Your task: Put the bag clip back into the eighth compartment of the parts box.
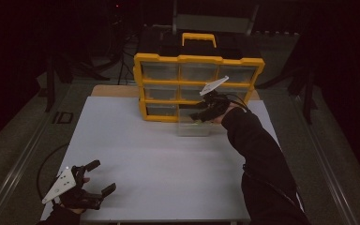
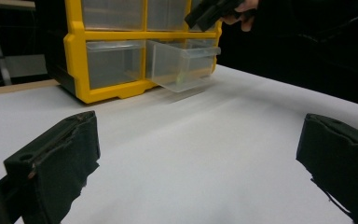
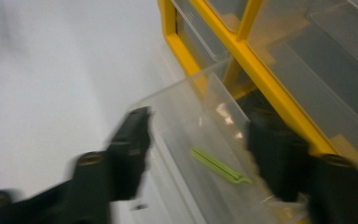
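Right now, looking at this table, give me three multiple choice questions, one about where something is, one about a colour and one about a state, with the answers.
1. Where does the green strip lie?
A. In the pulled-out clear drawer
B. On the white table
C. On top of the organizer

2. What colour is the organizer's frame?
A. Blue
B. Yellow
C. Red

3. How do the jaws of the left gripper stand?
A. Shut on a drawer
B. Shut on nothing
C. Open, with nothing between them

Answers:
1 A, the right gripper view shows the strip on the clear drawer's floor.
2 B, the frame around the drawers is yellow in every view.
3 C, the left gripper view shows bare white table between the two wide-apart jaws.
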Action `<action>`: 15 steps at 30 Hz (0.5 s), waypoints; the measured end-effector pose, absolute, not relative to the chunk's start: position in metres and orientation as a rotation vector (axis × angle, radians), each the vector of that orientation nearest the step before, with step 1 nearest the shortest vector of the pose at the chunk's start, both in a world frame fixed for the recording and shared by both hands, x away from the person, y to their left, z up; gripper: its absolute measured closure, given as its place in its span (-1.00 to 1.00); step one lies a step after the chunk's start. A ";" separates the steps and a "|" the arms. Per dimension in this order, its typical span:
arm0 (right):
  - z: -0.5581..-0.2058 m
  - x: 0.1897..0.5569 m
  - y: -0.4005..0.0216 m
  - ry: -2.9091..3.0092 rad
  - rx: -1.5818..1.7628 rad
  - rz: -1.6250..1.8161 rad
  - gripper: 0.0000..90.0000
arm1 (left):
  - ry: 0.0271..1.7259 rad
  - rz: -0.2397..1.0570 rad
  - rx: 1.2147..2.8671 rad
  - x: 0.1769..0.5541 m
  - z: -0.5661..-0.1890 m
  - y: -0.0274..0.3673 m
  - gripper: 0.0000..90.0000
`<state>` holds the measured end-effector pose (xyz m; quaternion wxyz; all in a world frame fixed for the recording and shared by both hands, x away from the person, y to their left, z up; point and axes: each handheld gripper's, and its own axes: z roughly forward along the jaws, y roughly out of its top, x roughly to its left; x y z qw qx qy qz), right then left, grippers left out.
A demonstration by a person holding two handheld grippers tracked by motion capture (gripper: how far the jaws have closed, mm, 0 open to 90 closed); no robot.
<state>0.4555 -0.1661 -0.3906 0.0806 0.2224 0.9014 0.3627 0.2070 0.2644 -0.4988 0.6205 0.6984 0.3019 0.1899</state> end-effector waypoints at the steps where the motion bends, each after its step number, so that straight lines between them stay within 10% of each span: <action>1: -0.391 0.454 -0.166 2.701 0.667 1.081 -0.50 | 0.695 0.435 1.606 0.207 -0.499 0.264 -0.99; 15: -0.394 0.437 -0.172 2.661 0.702 1.104 -0.83 | 0.696 0.429 1.606 0.208 -0.499 0.263 -1.00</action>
